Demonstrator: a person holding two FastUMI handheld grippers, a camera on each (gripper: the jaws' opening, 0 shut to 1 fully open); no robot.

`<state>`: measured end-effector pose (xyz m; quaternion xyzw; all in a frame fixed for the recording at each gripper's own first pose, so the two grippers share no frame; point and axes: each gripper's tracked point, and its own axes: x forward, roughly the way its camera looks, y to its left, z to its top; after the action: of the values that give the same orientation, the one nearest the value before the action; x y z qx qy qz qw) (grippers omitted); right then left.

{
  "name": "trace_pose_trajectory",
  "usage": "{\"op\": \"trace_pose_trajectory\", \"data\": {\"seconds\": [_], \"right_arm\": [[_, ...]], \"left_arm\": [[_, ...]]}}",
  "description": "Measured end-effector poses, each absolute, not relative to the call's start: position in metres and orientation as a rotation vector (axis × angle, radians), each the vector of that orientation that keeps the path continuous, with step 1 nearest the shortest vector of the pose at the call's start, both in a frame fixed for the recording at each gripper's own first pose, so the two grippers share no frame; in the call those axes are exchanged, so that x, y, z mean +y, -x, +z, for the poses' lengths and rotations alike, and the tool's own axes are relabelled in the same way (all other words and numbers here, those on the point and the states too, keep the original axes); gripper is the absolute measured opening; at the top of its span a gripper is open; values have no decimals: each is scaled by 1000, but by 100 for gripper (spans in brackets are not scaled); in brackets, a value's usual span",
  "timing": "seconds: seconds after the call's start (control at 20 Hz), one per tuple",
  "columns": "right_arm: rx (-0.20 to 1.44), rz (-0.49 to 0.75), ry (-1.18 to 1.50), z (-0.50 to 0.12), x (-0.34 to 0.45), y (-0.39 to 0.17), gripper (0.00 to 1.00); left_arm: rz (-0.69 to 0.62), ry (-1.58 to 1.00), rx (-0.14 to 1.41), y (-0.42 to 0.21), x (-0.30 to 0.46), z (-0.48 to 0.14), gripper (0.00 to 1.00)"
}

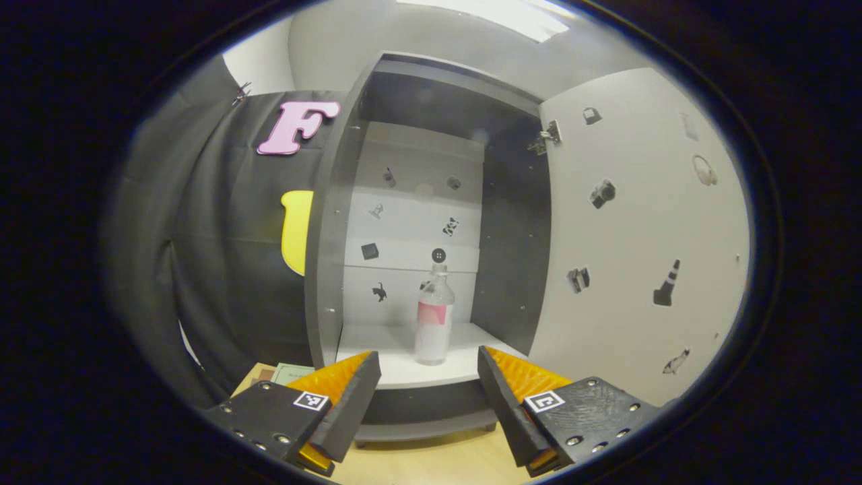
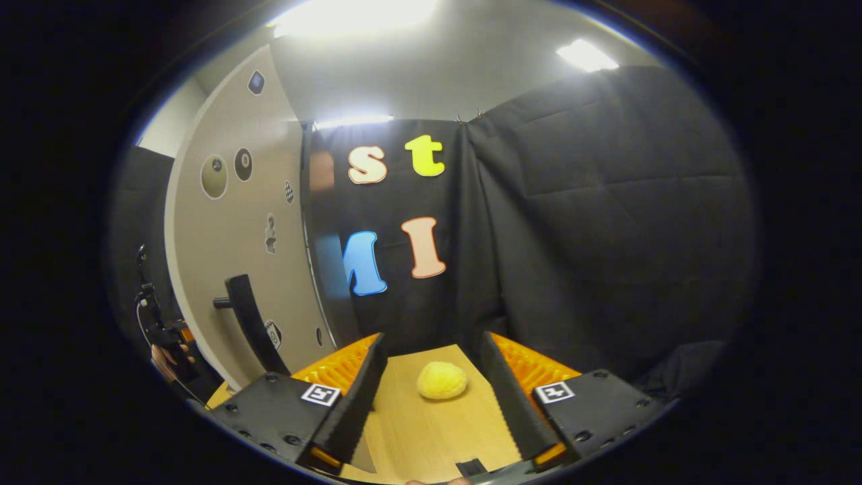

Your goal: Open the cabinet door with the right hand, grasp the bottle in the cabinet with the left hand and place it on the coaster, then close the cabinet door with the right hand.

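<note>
In the left gripper view the grey cabinet (image 1: 337, 222) stands with its door (image 1: 640, 236) swung wide to the right. A clear bottle (image 1: 434, 316) with a pink label stands upright on the white shelf (image 1: 404, 367) inside. My left gripper (image 1: 429, 367) is open just in front of the shelf edge, the bottle beyond its fingertips and centred between them. In the right gripper view my right gripper (image 2: 431, 350) is open and holds nothing. The door (image 2: 229, 222) with its black handle (image 2: 249, 323) stands to its left, apart from it.
A yellow lemon-like object (image 2: 441, 380) lies on the wooden table (image 2: 417, 431) ahead of the right gripper. A hand holding the other gripper (image 2: 161, 337) shows at the far left of the right gripper view. A greenish flat item (image 1: 293, 372) lies left of the cabinet base.
</note>
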<state>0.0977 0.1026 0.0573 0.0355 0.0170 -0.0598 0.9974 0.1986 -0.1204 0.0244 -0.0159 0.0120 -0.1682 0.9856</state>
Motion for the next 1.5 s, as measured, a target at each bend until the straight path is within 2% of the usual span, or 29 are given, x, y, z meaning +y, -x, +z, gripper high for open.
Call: {"op": "trace_pose_trajectory", "data": {"seconds": [0.05,0.1,0.2,0.25,0.35,0.4,0.5,0.55,0.7,0.85,0.9,1.1,1.15,1.25,1.3,1.35,1.4,1.5], "right_arm": [[36,-113,-72,59,104,-98,91],[37,-114,-73,58,104,-101,96],[37,-116,-70,58,103,-106,94],[40,-120,-70,57,102,-109,94],[51,-119,-72,55,103,-111,94],[58,-110,-71,53,104,-112,94],[67,-99,-66,51,105,-114,94],[69,-99,-65,50,105,-114,94],[80,-107,-77,48,105,-118,94],[94,-123,-80,45,103,-120,94],[102,-131,-78,43,102,-119,94],[105,-151,-84,41,98,-120,94],[112,-154,-89,41,98,-121,94],[118,-162,-95,39,97,-118,94],[118,-162,-96,39,98,-118,94],[119,-163,-94,39,97,-119,94],[121,-165,-89,38,96,-119,94],[128,-164,-75,37,95,-119,94]], "left_arm": [[-349,43,12,-212,-126,30,89],[-351,47,4,-226,-129,35,89],[-348,49,9,-252,-135,37,94],[-348,46,12,-265,-140,38,89],[-347,41,19,-287,-146,36,89],[-347,32,23,-296,-148,34,85],[-344,1,26,-315,-153,32,89],[-347,-12,30,-323,-156,31,85],[-360,-59,55,-347,-169,17,85],[-382,-65,83,-363,-185,3,85],[-376,-69,96,-370,-186,-5,89],[-341,-86,88,-389,-186,-12,89],[-341,-90,90,-393,-186,-14,93],[-346,-84,104,-398,-189,-21,85],[-353,-76,109,-400,-191,-24,89],[-351,-68,110,-402,-192,-25,86],[-350,-61,111,-404,-192,-27,89],[-357,-47,113,-404,-194,-29,87]]}}
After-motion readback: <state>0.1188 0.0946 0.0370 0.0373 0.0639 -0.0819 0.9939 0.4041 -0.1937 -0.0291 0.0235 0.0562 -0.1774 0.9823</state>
